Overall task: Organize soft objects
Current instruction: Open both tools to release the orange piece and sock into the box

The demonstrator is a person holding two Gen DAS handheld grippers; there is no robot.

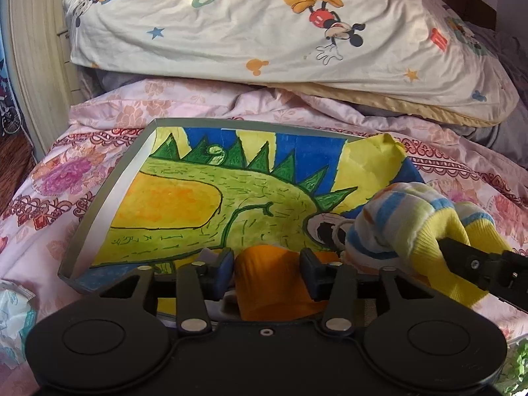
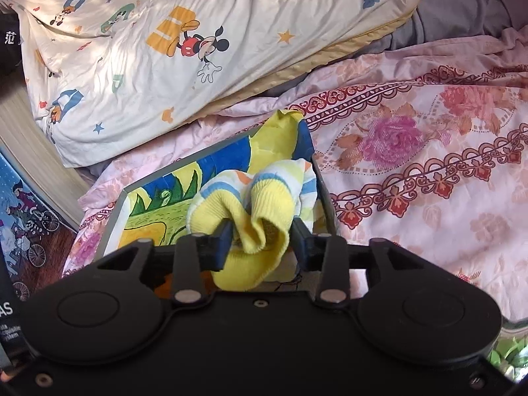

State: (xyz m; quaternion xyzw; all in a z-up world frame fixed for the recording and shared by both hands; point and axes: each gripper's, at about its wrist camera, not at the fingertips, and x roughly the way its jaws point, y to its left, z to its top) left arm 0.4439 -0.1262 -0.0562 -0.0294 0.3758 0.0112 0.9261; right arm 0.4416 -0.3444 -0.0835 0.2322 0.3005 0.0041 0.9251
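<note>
A bed covered by a pink floral quilt (image 1: 204, 105) carries every object shown. A cream pillow (image 1: 231, 26) printed with cartoon mice and letters lies across the quilt's far edge, overlapping a grey cloth beneath it. On the quilt, nearer the cameras, sits a shallow grey-rimmed box (image 1: 99, 198) lined with a painted sheet showing a green spiked creature on yellow and blue; the sheet's far right corner curls up over the rim. A rolled yellow sock (image 2: 260, 211) with blue, white and orange stripes is held over the right-hand part of the box, its striped end toward the far right corner. The right gripper (image 2: 260, 237) pinches the sock's yellow cuff between its two fingers, which press into the folded fabric. The left gripper (image 1: 267, 264), at the box's near edge, has its fingers on either side of an orange fabric item (image 1: 270, 280); whether they press it cannot be told.
</note>
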